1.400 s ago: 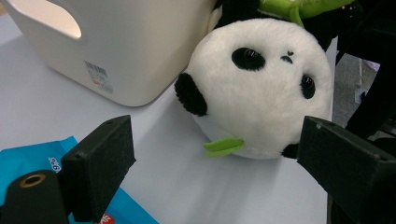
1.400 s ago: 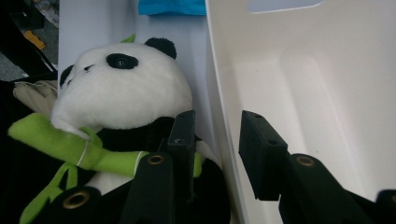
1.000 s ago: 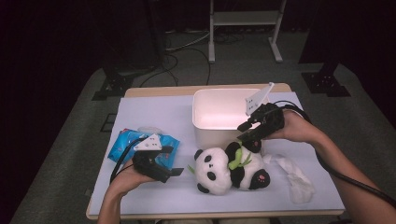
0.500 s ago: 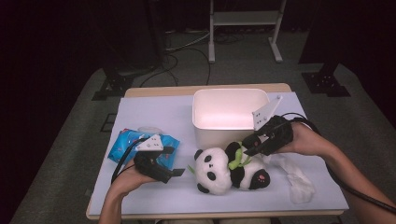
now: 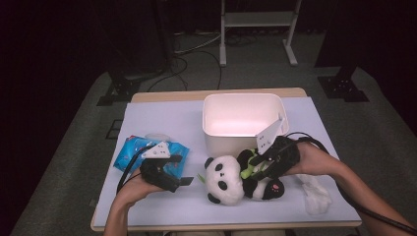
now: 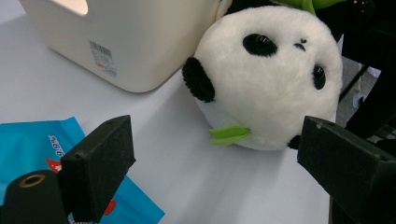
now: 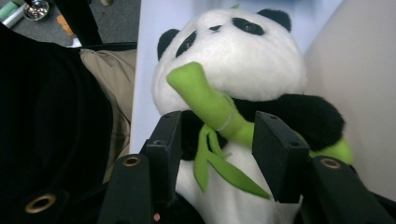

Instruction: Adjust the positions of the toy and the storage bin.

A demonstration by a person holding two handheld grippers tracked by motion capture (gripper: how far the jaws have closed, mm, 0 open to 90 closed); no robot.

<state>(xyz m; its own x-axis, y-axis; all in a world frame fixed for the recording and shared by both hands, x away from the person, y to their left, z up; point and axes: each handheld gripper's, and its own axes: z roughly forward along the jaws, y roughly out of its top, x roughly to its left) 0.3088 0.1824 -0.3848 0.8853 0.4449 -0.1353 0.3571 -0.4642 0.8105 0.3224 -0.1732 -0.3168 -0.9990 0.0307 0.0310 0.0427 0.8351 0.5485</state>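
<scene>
A panda plush (image 5: 223, 179) lies on its back on the pale mat, just in front of the white bin (image 5: 243, 120), hugging a green bamboo stalk (image 7: 205, 98). My right gripper (image 5: 255, 167) hangs over the panda's chest. In the right gripper view its jaws (image 7: 217, 126) stand either side of the stalk without pressing on it; they have just been opening. My left gripper (image 5: 181, 170) rests left of the panda with its jaws wide open. The panda's head (image 6: 271, 79) lies just ahead of this gripper (image 6: 217, 133), with nothing held.
A blue wipes pack (image 5: 147, 155) lies under and behind the left gripper. A crumpled white wad (image 5: 314, 194) sits at the near right of the mat (image 5: 167, 118). The bin's wall (image 7: 364, 70) rises close beside the panda. The table's near edge is close to the panda.
The right gripper has come from the bin's front corner toward the near side and down onto the panda, with its jaws spreading wider. The left gripper has stayed put.
</scene>
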